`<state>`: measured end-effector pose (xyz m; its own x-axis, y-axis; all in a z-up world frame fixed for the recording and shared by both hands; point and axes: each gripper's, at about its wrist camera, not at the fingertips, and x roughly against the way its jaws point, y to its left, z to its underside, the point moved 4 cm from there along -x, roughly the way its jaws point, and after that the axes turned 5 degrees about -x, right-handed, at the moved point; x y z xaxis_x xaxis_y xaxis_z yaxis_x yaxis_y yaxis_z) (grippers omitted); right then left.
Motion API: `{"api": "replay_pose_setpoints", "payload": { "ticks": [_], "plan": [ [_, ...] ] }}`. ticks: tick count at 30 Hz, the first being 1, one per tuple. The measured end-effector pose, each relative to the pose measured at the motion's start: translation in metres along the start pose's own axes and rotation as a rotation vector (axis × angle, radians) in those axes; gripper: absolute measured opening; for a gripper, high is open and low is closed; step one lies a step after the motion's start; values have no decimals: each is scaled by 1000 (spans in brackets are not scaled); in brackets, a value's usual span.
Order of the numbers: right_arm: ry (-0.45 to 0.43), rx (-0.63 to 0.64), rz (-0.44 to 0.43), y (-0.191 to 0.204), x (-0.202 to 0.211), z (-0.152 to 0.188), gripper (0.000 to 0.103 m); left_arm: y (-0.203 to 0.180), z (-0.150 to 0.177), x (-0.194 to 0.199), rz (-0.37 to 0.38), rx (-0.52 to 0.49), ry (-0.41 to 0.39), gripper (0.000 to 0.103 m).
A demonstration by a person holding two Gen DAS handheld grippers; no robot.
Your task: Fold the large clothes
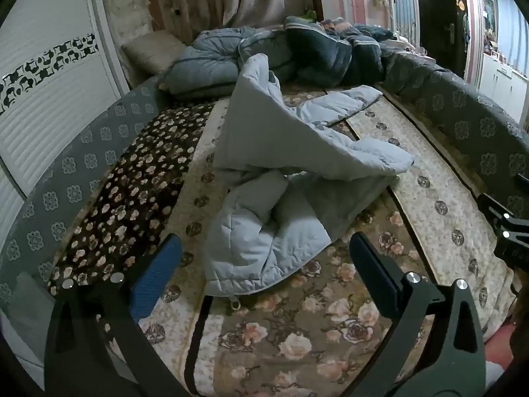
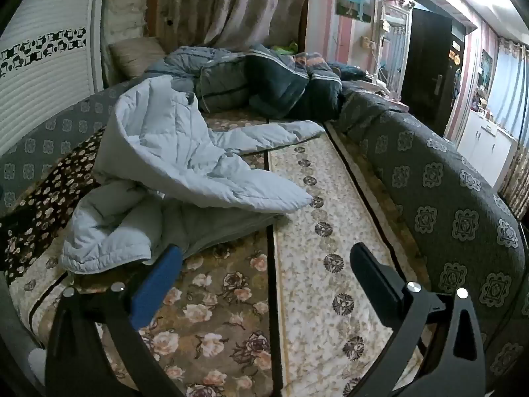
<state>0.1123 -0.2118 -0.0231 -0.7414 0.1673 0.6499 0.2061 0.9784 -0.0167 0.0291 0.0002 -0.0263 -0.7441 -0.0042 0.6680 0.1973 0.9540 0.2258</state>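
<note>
Left wrist view looks down over a rumpled pale blue quilted jacket (image 1: 264, 172) heaped in the middle of a floral bedspread (image 1: 291, 337). The left gripper (image 1: 264, 271) hovers just short of the jacket's near hem, jaws spread wide and holding nothing. A zipper pull (image 1: 235, 305) pokes out at that hem. Bare bedspread lies between the fingers and off to the right. The right gripper (image 2: 266, 278) is likewise wide open and empty, set over a cream border strip (image 2: 317, 231); from here the jacket (image 2: 185, 165) sits to its left, one sleeve tip (image 2: 302, 200) reaching the strip. A grey patterned padded edge (image 2: 446, 198) walls the right side. Dark blue bedding (image 2: 281, 89) is piled at the far end, touching the jacket's far sleeve.
</note>
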Motion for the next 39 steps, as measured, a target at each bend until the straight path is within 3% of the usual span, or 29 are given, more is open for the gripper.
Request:
{"api": "replay_pose_setpoints", "payload": {
  "ticks": [19,39],
  "plan": [
    [8,-2,0,-3,0,3,102,-1,1,4,2,-1,16,100],
    [10,-6,0,-6,0,5,101,-12,5,-2,52,-21,4,100]
  ]
}}
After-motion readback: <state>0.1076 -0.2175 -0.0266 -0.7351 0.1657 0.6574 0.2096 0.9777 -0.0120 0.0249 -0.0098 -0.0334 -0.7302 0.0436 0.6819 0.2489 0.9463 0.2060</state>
